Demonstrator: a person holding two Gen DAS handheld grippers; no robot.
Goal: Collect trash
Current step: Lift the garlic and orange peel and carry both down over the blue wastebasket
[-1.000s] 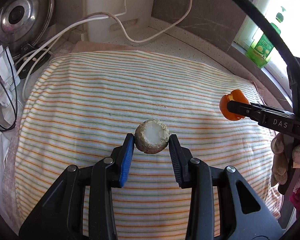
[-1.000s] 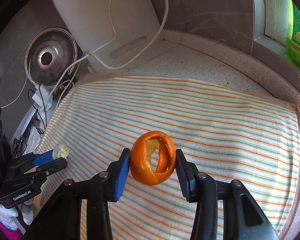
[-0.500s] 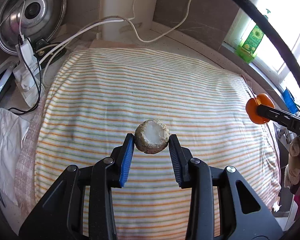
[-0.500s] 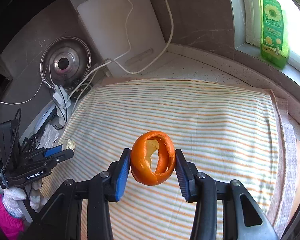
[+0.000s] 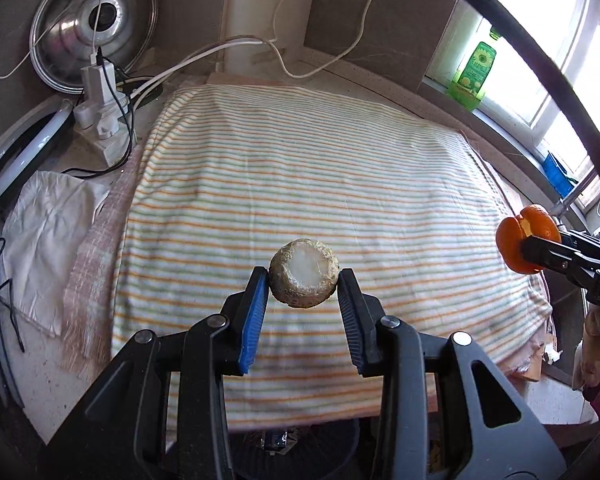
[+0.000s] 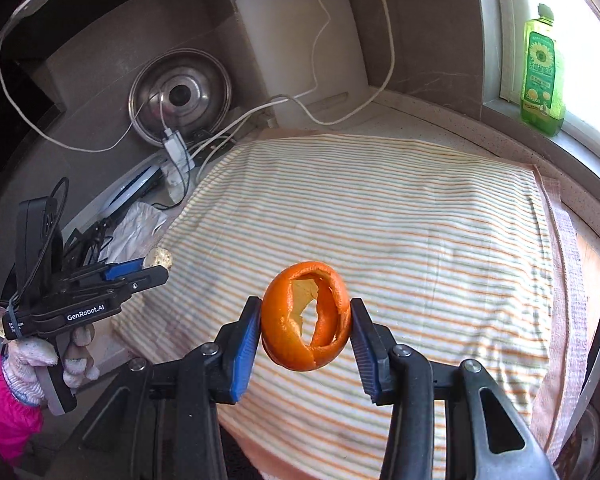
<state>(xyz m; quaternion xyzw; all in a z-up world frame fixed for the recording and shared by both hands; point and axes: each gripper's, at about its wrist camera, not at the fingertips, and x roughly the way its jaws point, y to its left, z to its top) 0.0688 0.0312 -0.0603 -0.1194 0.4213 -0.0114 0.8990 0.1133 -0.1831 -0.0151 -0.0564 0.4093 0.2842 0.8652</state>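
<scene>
Trash sits in both our claws: at centre frame of the left wrist view, our left gripper [image 5: 303, 286] clamps a round, rough beige scrap [image 5: 304, 273] with a pale cut face. Our right gripper [image 6: 305, 322] pinches a hollow orange peel [image 6: 306, 316] at lower centre of its view. Both hang above the striped cloth [image 5: 320, 184]; a green bottle [image 6: 540, 72] stands upper right.

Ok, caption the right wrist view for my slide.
Right tool grips a hollow orange peel above the striped cloth.
</scene>
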